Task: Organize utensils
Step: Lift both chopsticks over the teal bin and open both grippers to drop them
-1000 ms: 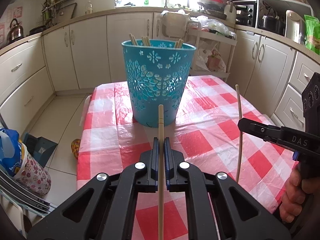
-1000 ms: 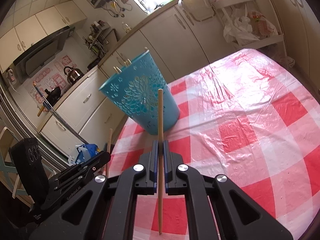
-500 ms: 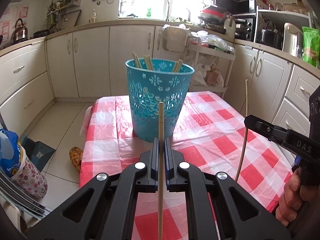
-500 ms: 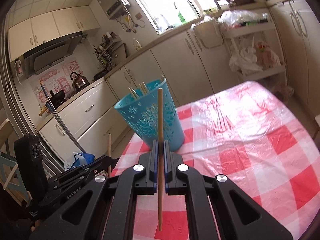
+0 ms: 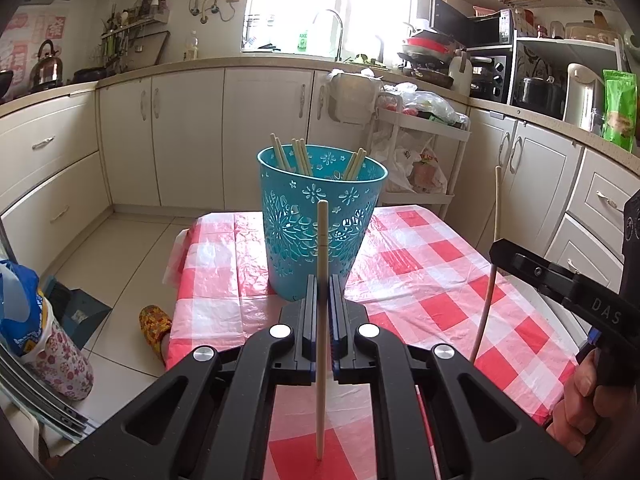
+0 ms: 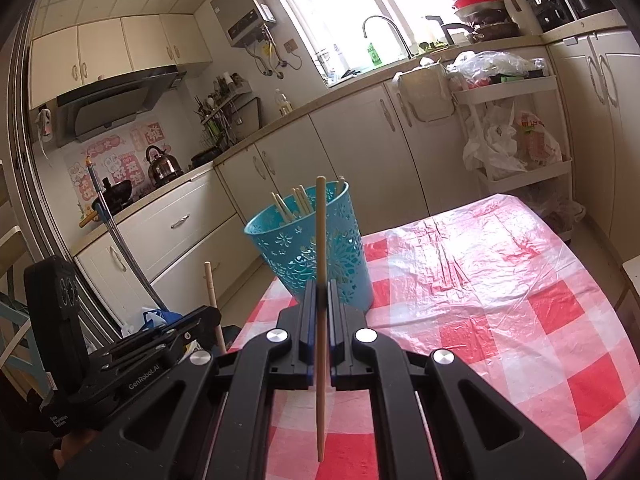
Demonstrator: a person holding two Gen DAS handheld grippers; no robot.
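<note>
Both jaws pinch pale, upright wooden chopsticks: left gripper (image 5: 322, 300) one (image 5: 321, 320), right gripper (image 6: 320, 304) another (image 6: 320, 280). Centre frame, the teal perforated bin (image 5: 318, 224) now looks farther, its rim lower than before.

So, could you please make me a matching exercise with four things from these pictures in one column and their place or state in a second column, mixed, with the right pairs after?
Column 1
1. left gripper
2. blue basket
3. kettle
4. checked tablecloth

Column 2
A. covers the table
B. stands on the tablecloth with chopsticks inside
C. shut on one chopstick, held upright
D. sits on the counter by the wall

Pairs: 1-C, 2-B, 3-D, 4-A
</note>
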